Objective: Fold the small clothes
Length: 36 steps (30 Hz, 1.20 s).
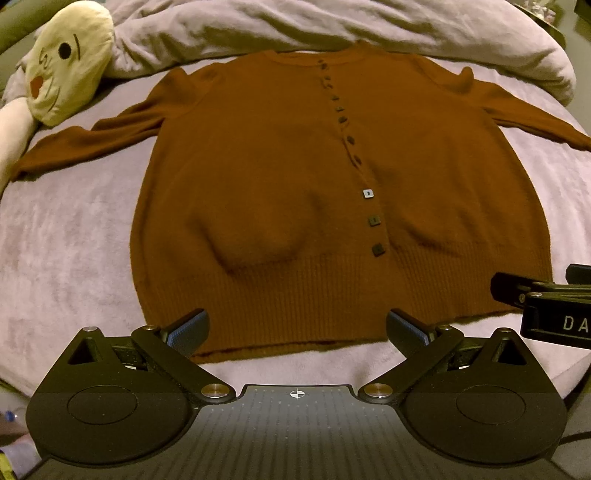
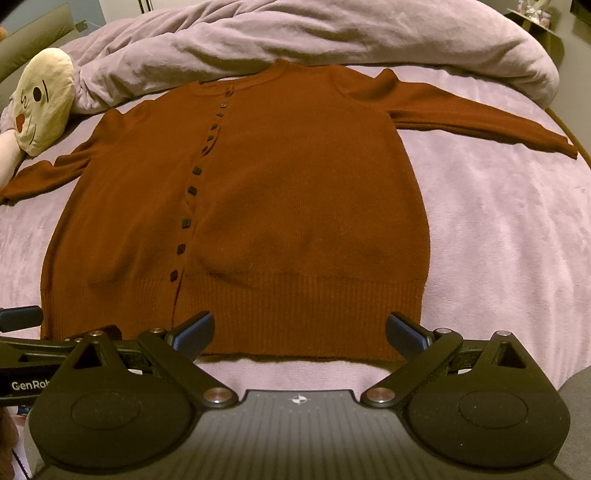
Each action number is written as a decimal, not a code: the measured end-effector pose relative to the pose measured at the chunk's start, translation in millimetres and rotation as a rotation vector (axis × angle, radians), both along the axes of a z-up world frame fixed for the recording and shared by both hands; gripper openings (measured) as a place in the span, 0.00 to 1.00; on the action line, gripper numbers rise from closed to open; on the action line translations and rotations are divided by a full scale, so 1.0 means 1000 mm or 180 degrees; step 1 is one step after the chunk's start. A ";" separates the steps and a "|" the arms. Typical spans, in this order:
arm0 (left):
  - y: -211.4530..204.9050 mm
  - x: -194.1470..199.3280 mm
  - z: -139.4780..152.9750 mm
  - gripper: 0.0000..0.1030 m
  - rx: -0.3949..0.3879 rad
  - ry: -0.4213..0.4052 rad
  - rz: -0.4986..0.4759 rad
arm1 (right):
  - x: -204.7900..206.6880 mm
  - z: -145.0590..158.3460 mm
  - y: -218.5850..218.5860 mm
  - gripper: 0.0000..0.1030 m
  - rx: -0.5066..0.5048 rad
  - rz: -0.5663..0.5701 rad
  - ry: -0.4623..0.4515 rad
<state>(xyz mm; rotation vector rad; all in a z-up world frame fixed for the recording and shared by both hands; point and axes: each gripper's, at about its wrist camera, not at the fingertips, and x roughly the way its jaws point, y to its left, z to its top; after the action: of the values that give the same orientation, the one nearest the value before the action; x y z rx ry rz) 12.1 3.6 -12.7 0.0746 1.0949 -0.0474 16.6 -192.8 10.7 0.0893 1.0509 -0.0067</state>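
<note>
Lying flat, the rust-brown knit cardigan (image 1: 280, 177) points collar away, hem nearest both wide-open, empty tongs (image 1: 297, 332) (image 2: 300, 334); lavender blanket (image 1: 66, 243) all around.

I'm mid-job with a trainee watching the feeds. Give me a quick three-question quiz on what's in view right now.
1. True or false: the brown cardigan lies spread flat with both sleeves out to the sides.
2. The plush toy lies: A) on the cardigan's hem, B) beyond the end of one sleeve, near the bunched duvet, C) between the left gripper's fingers.
3. Fill in: the left gripper and the right gripper are both ____, holding nothing, near the ribbed hem.

Key: 1 true; 2 B; 3 open.
</note>
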 end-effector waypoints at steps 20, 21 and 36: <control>0.000 0.009 -0.009 1.00 -0.0013 0.0071 0.0018 | 0.006 -0.007 0.001 0.96 0.0013 0.0012 0.0021; 0.000 0.010 -0.010 1.00 -0.0015 0.0078 0.0021 | 0.007 -0.007 0.000 0.96 0.0020 0.0017 0.0022; 0.002 0.026 -0.018 1.00 -0.0030 0.0092 0.0155 | 0.027 0.000 -0.030 0.96 0.0591 0.0148 -0.0444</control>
<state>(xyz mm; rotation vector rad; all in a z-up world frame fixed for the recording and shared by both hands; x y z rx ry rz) 38.5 5.2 -30.2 0.0387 1.1248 -0.0099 43.5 -223.0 10.9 0.2304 0.9123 0.1377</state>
